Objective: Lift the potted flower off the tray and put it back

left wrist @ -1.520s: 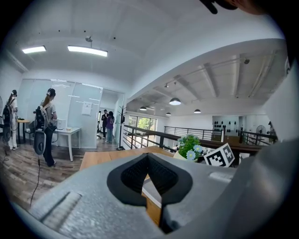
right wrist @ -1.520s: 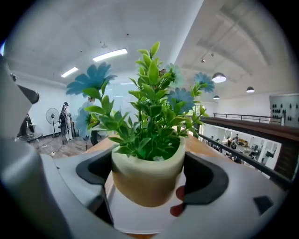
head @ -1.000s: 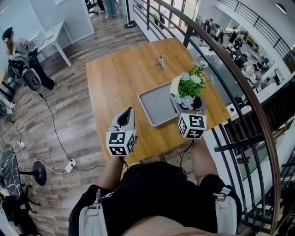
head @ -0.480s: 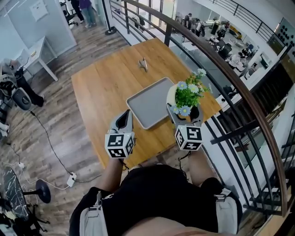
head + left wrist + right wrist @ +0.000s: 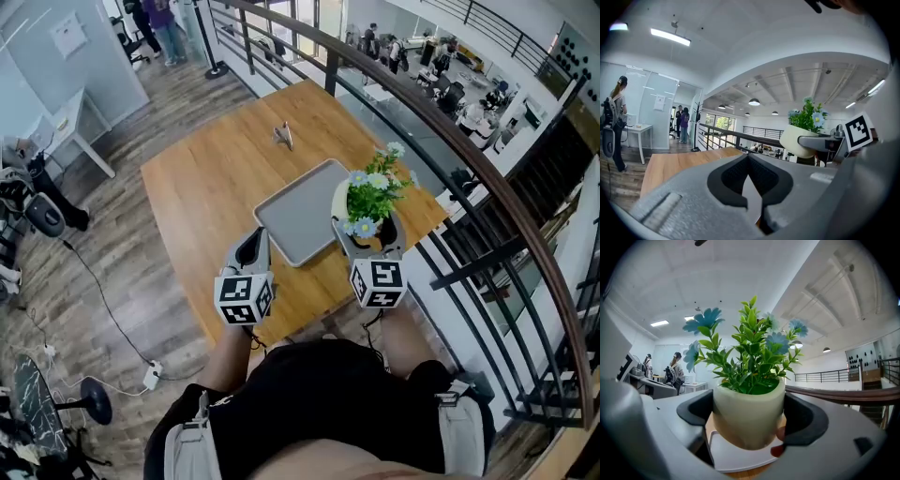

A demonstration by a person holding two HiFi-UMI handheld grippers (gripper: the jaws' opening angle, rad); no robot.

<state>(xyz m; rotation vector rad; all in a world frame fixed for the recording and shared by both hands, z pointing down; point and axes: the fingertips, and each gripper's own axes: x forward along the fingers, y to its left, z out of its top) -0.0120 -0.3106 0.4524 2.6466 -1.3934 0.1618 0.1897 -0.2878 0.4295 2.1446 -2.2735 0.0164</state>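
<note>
Person: wears a black top (image 5: 319,403) and stands at the table's near edge, with a tool in each hand.
Left gripper (image 5: 253,242): clenched with nothing between its jaws, which meet at the tips. It hangs over the table's near edge, left of the tray.
Right gripper (image 5: 367,230): grasps the potted flower, one jaw on each side of the pot.
Potted flower (image 5: 749,416): a pale pot with green leaves and blue blooms, held upright over the tray's right edge. Whether its base touches the tray cannot be told.
Tray (image 5: 295,211): grey and bare, it lies toward the table's right edge.
Table (image 5: 206,178): made of wood.
Small grey object (image 5: 283,137): lies near the table's far edge, well apart from the tray.
Railing (image 5: 487,178): runs beyond the table's right edge.
</note>
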